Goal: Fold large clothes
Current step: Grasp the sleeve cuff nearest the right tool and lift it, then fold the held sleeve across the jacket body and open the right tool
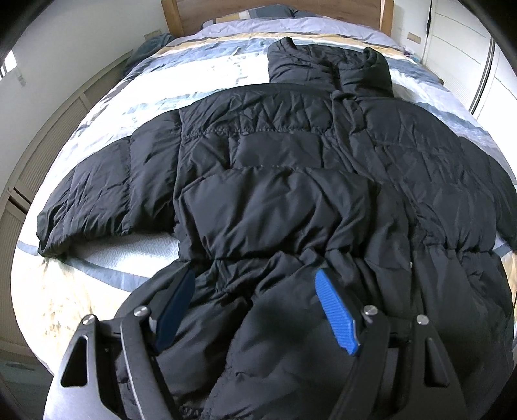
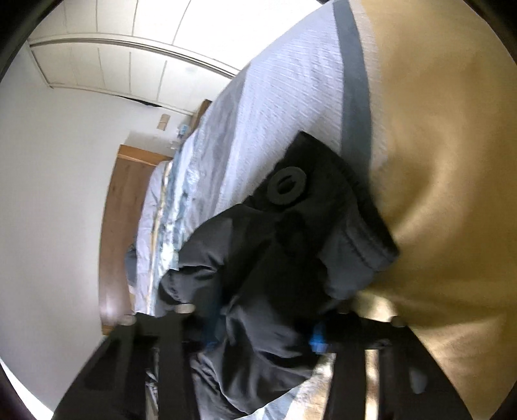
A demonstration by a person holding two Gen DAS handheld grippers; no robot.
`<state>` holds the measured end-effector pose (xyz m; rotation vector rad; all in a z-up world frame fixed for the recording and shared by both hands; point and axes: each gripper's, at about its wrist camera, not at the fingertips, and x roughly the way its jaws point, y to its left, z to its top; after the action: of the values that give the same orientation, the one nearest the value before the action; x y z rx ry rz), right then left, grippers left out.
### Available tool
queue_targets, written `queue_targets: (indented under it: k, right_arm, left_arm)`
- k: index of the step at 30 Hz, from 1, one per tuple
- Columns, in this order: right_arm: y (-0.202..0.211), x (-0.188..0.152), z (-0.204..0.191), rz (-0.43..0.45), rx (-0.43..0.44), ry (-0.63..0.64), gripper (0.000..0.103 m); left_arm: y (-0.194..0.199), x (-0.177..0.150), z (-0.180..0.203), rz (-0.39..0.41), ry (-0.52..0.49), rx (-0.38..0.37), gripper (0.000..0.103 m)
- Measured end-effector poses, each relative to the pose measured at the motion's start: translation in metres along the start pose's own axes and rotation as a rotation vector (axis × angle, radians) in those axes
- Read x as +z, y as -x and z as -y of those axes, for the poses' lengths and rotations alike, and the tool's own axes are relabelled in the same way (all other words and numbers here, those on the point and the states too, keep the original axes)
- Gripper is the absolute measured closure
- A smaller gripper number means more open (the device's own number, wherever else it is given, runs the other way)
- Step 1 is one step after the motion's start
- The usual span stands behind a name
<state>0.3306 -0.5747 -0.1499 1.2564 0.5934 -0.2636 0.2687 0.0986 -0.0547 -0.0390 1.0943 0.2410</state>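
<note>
A black puffer jacket (image 1: 290, 168) lies spread front-up on the bed, collar at the far end and sleeves out to both sides. My left gripper (image 1: 255, 278) hovers over its near hem, jaws wide apart, blue pads (image 1: 336, 313) not pressing, with bunched hem fabric lying between them. In the right wrist view, which is rolled sideways, my right gripper (image 2: 263, 326) is shut on a bunched edge of the jacket (image 2: 290, 252). That piece carries a round black snap (image 2: 286, 187) and a stitched hem. Only slivers of the blue pads (image 2: 318, 342) show beside the fabric.
The bedcover (image 1: 226, 74) is striped in white, blue-grey and tan. A wooden headboard (image 1: 174, 16) stands at the far end. White wardrobe doors (image 1: 458, 38) run along the right side, and slatted panels (image 1: 48, 145) along the left.
</note>
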Motion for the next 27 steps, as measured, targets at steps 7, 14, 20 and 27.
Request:
queue_targets:
  k: [7,14,20,27]
  right_arm:
    - [0.022,0.006,-0.046,0.019,0.128,0.140,0.084]
    - [0.049,-0.010,-0.124,-0.001,0.263,0.351,0.085]
    - [0.069,-0.052,-0.185,-0.067,0.364,0.526,0.085]
    - [0.079,-0.120,-0.236,-0.178,0.473,0.711,0.085]
  left_arm:
    - [0.010,-0.003,-0.002,0.019,0.002,-0.002,0.027]
    - [0.026,-0.007,-0.012,0.044,0.030,-0.008,0.027]
    - [0.041,-0.016,-0.025,0.065,0.055,-0.015,0.027]
    - [0.061,-0.022,-0.035,0.102,0.072,-0.028,0.027]
